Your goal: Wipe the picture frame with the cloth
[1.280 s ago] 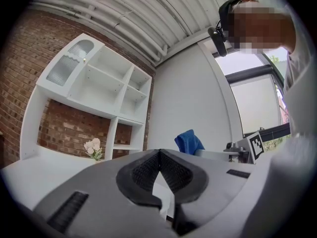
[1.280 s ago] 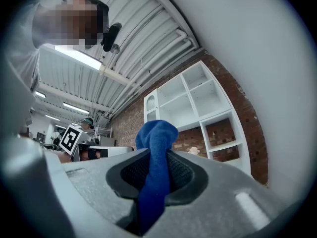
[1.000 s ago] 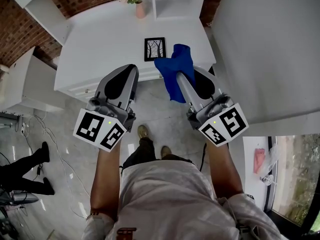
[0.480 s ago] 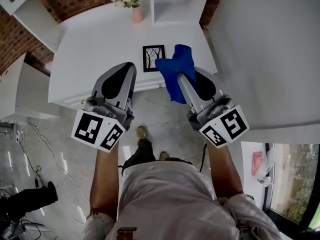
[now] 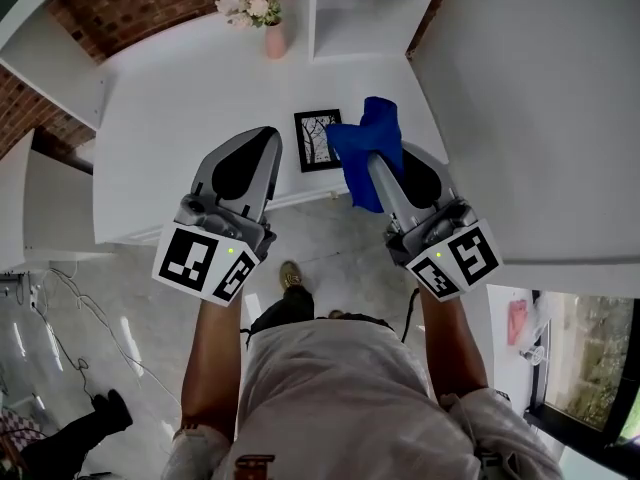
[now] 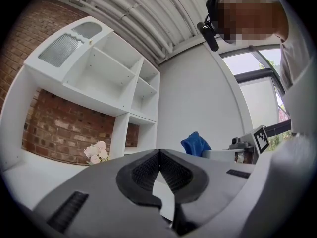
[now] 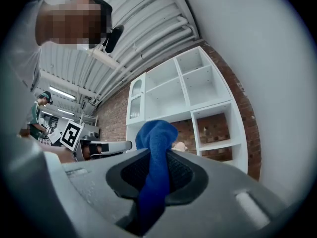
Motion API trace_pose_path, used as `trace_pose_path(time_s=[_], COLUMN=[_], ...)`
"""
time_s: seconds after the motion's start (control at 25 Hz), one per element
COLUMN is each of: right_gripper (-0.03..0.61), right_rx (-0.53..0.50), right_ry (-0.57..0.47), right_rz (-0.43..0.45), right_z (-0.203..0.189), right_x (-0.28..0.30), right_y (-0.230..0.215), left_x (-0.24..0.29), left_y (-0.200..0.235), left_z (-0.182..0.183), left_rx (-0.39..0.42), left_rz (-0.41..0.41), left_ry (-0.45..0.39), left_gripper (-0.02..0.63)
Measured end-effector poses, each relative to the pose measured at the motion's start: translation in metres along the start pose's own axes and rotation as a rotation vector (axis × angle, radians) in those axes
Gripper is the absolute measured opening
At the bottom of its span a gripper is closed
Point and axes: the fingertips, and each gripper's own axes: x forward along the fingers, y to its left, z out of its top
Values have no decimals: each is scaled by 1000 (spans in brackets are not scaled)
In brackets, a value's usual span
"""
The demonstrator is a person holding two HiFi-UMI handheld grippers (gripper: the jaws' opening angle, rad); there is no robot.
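Observation:
A small black picture frame (image 5: 317, 140) with a tree drawing lies flat on the white table (image 5: 190, 108), near its front edge. My right gripper (image 5: 378, 150) is shut on a blue cloth (image 5: 365, 153), which bunches above the jaws and hangs down just right of the frame; the same cloth (image 7: 156, 167) fills the right gripper view between the pads. My left gripper (image 5: 262, 140) is shut and holds nothing, its tip over the table's front edge left of the frame. From the left gripper view the cloth (image 6: 196, 144) shows off to the right.
A pink vase of pale flowers (image 5: 268, 18) stands at the table's back, beside a white shelf unit (image 5: 355, 8). Brick wall lies behind. A white wall (image 5: 540, 98) rises at the right. The person's feet (image 5: 290, 278) stand on the grey floor by loose cables (image 5: 90, 318).
Both grippers and the head have moved forward toward the table, so the table edge now lies under the jaws. The cloth has come closer beside the frame. A bystander's legs slid out at lower left.

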Motion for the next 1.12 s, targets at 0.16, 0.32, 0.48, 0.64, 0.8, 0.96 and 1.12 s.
trace_pose_path(time_s=[0.16,0.32,0.48,0.64,0.8,0.96,1.12], right_gripper=[75,75,75,75,75,75,75], right_rx=[-10,-14,-15,-19,-22,-31,-28], right_ry=[19,36,56,81,105,134,158], right_rz=[-41,-72,-95,-100,-100,-89,-75], right_z=[-7,-13,-19,-26,-35,-47,-60], right_x=[27,51,72,87,98,106,111], right_y=[-8,-13,-15,-19,-28,-41,-60], left_x=[12,21,28,38,49,62,75], left_y=[27,49,70,88,97,103,107], left_z=[-9,-17,-22,-29,-43,-63,-82], left_rx=[-23,-34,-55,-73,-91,-95,-108], left_rz=[-34,-67,-87,-87,-84,-66,-30], left_ry=[7,22,28,43,71,98,138], left_gripper=[0,0,0,0,0,0,0])
